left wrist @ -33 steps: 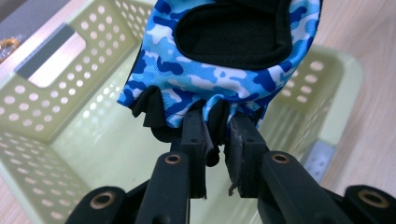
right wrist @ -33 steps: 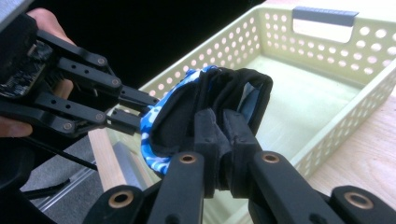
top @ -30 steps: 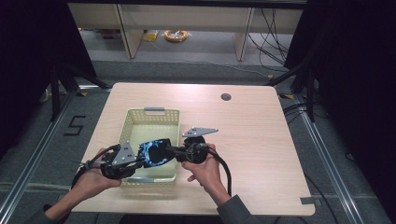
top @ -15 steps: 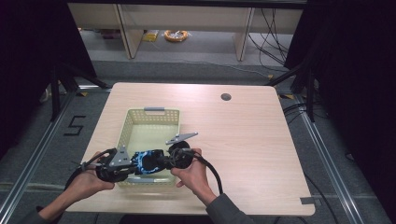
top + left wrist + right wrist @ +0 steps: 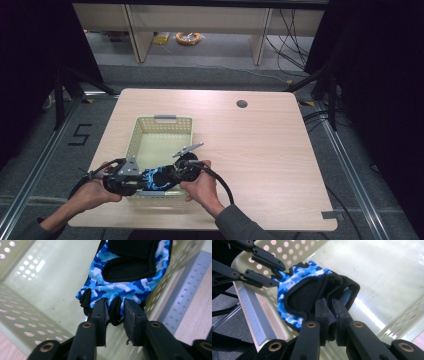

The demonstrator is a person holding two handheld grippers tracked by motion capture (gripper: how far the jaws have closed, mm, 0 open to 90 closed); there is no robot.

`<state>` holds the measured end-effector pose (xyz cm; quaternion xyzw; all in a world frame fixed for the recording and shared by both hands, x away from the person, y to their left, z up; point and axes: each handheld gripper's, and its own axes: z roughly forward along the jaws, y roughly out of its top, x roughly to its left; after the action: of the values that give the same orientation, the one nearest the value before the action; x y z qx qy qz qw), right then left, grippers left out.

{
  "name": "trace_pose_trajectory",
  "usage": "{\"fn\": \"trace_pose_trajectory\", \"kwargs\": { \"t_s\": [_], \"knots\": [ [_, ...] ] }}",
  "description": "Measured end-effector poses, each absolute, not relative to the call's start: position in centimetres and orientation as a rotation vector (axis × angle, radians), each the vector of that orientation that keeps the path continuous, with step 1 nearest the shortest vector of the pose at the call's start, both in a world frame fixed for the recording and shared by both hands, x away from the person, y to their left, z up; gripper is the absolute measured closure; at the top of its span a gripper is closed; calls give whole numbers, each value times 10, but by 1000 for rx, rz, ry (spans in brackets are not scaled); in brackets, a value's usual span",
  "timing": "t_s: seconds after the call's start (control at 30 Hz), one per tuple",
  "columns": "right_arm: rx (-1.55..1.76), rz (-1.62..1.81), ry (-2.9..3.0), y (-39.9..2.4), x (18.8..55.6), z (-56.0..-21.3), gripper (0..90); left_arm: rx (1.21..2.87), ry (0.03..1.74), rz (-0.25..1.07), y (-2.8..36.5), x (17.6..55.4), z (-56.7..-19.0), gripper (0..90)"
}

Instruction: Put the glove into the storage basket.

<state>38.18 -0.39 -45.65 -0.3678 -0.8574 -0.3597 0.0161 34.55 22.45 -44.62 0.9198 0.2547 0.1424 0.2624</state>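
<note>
The glove (image 5: 157, 178) hangs over the near end of the basket (image 5: 165, 122), stretched between both tools just above the basket floor. The basket stands on the surface (image 5: 270, 150), toward its near left part.

Left tool (image 5: 115, 312): jaws have just been opening; a black finger stub of the glove sits between them, the left pad against it, the right pad slightly clear.

Right tool (image 5: 331, 315): jaws nearly closed, clamped on the black cuff edge of the glove.

In the high view, left tool (image 5: 131, 176) and right tool (image 5: 176, 172) face each other across the basket's near wall.
</note>
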Motion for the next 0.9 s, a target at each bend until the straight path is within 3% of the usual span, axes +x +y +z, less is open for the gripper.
{"fn": "trace_pose_trajectory", "kwargs": {
  "t_s": [0.23, 0.43, 0.7, 0.9],
  "knots": [
    [-1141, -1126, -2681, -3, 381, -458, 820, 2474, 704, 422, 229, 350, -438, 655],
    [-1222, -1084, -2663, -5, 379, -453, 730, 2449, 716, 439, 229, 349, -437, 616],
    [-1197, -1132, -2710, -7, 383, -443, 678, 2420, 718, 446, 227, 347, -433, 585],
    [-1131, -1218, -2718, -12, 384, -437, 624, 2407, 705, 451, 225, 344, -428, 510]
  ]
}}
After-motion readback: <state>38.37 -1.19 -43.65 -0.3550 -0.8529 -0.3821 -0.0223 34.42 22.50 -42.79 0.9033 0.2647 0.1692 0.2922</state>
